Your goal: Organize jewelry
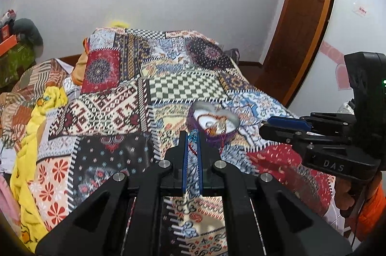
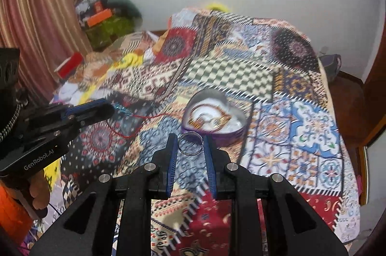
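Note:
A purple heart-shaped box [image 1: 213, 122] [image 2: 214, 117] sits open on the patchwork bedspread, with gold and orange jewelry inside on a white lining. My left gripper [image 1: 192, 135] is shut on a red string necklace with a turquoise bead piece [image 1: 193, 136], held just left of the box; the string [image 2: 135, 119] trails over the bedspread in the right wrist view. My right gripper [image 2: 190, 141] is shut on a silver bangle [image 2: 190, 142], held just in front of the box. The right gripper also shows in the left wrist view [image 1: 270, 124].
The patchwork bedspread [image 1: 168, 87] covers the bed. Yellow and orange clothes [image 1: 43, 116] lie heaped at the left. A wooden door [image 1: 301, 22] stands at the right. A curtain [image 2: 41, 15] and cluttered boxes [image 2: 101, 17] are at the far left.

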The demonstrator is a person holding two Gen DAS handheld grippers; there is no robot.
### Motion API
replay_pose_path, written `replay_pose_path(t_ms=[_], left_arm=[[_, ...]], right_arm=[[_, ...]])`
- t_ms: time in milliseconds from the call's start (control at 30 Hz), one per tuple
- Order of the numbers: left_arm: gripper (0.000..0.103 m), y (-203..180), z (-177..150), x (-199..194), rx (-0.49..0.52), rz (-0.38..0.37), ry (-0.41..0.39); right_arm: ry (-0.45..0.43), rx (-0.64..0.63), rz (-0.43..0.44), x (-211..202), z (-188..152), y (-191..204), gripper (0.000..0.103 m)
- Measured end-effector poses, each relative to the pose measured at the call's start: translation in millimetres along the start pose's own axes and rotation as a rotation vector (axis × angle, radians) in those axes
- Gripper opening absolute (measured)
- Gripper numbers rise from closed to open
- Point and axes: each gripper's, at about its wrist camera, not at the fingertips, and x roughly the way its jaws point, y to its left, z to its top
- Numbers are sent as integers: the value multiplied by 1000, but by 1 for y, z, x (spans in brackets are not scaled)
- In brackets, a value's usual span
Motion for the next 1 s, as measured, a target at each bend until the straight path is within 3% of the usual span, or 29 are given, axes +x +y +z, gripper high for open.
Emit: replay_pose_path(t_ms=[600, 800, 1000], left_arm=[[5, -18, 47, 36, 42, -42, -67], [5, -18, 53, 58, 40, -53, -57], [5, -13, 50, 89, 30, -67, 2]], right_arm=[[-53, 42, -23, 7, 19, -34, 20], [-35, 46, -17, 22, 20, -37, 20], [-6, 50, -6, 39, 18, -42, 20]])
